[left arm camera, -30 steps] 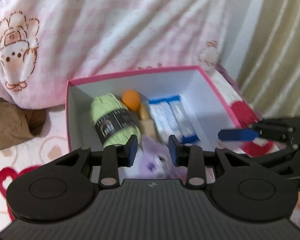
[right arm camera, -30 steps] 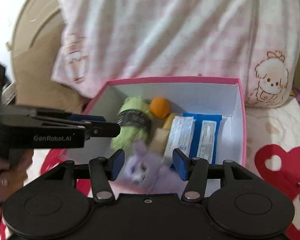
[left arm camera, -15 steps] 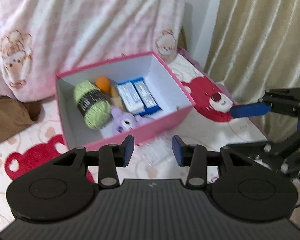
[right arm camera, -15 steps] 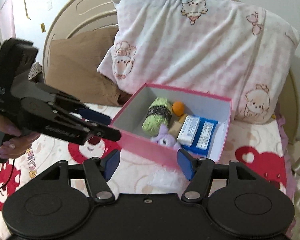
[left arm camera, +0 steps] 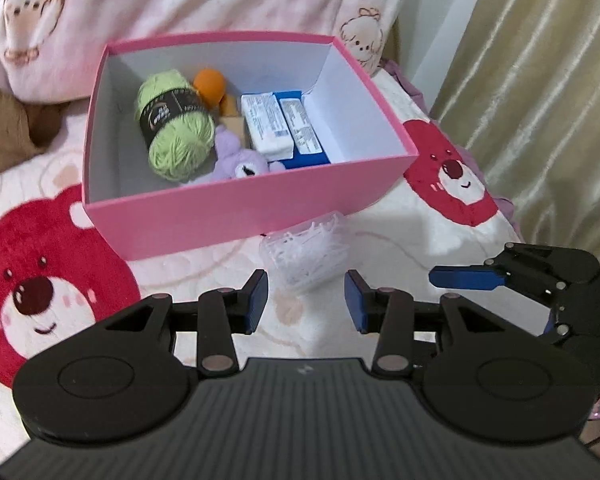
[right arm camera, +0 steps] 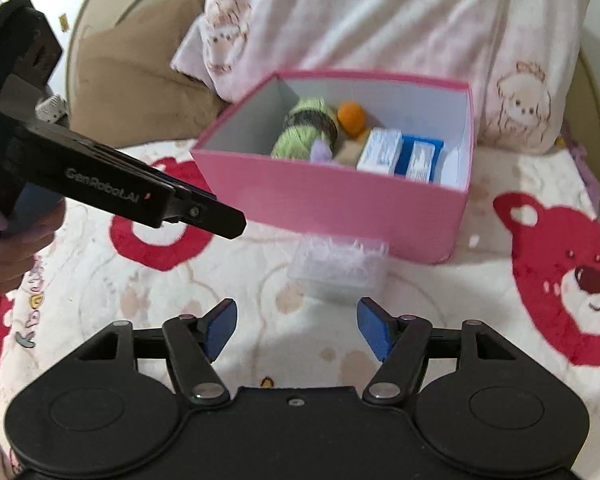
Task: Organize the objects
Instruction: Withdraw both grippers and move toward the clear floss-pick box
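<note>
Mostly done, judging by how things lie. Going left to right through the pink box [left arm camera: 236, 204] on the bed [left arm camera: 400, 236]: green yarn ball [left arm camera: 176, 132] lying at the left, orange ball [left arm camera: 209, 85] tucked behind it toward the back wall, purple plush toy [left arm camera: 240, 160] slumped against the near wall, white packets [left arm camera: 278, 124] side by side on something blue at the right. Bare floor of the box to spare at the far right.

Left to do, seemingly one item: clear plastic case [left arm camera: 306, 254] full of thin white sticks, outside the box, on the bedspread just beside the near wall and touching or almost touching it. Not yet picked up by either gripper.

Left gripper [left arm camera: 306, 306] hanging just short of the case, jaws parted a little and empty, gap lined up on the case but likely too narrow to take it as it lies. Right gripper [right arm camera: 296, 328] further right, also aimed at the case from its own side, jaws opening at this moment, nothing between them.

Remaining, as a judgement: grasp the case, lift it over the near wall, set it in the free right-hand corner.
</note>
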Tool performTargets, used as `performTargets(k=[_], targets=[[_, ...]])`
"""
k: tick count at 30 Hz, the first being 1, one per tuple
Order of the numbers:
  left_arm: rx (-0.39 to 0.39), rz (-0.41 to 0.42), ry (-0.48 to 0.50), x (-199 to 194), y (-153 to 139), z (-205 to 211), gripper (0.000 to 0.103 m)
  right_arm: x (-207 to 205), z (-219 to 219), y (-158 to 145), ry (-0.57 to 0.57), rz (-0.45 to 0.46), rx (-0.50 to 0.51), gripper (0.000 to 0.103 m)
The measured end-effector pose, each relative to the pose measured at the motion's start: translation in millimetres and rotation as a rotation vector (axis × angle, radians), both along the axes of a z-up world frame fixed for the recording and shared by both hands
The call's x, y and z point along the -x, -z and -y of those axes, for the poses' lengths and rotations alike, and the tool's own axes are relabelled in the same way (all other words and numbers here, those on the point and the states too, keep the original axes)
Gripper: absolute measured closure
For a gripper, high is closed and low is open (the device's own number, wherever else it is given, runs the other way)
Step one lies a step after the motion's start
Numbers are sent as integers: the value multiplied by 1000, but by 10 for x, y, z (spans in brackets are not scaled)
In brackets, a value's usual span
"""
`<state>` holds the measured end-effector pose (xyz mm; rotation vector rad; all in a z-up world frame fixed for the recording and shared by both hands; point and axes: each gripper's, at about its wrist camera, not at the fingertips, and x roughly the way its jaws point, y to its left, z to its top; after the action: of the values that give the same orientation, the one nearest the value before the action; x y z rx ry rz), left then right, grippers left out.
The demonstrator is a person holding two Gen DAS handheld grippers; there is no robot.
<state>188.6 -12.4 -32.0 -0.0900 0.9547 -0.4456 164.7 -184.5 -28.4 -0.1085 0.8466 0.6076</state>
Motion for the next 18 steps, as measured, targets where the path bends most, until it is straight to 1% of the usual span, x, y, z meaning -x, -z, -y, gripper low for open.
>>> performTargets(k=[2,3,4,6,8,10,11,12,13,14,15,17,18], targets=[[-8,18,-16,16,49,5,62,9,-103,38,-9,33,53,30],[-10,27,-16,29,62,10,62,11,-175,62,-15,53,103,30],[-1,30,-10,30,68,10,62,9,-245,87,-33,70,154,30],[16,30,-18,33,93,4,62,3,-335,122,-72,95,199,30],[25,27,-21,22,139,5,62,-44,-370,144,-73,89,186,28],[27,32,-31,2,195,9,62,-101,-359,198,-31,111,141,25],[25,35,-34,-13,225,16,62,-105,-347,248,6,145,130,25],[22,42,-37,-23,257,24,62,-87,-324,320,66,194,133,24],[20,51,-41,-35,289,33,62,-71,-302,405,136,226,159,24],[21,57,-43,-48,319,36,62,-77,-290,468,163,224,191,24],[25,58,-45,-66,353,38,62,-91,-274,517,159,209,206,24],[42,46,-55,-114,431,28,62,-150,-223,567,149,167,187,24],[51,37,-60,-138,475,26,62,-182,-195,583,163,153,161,24]])
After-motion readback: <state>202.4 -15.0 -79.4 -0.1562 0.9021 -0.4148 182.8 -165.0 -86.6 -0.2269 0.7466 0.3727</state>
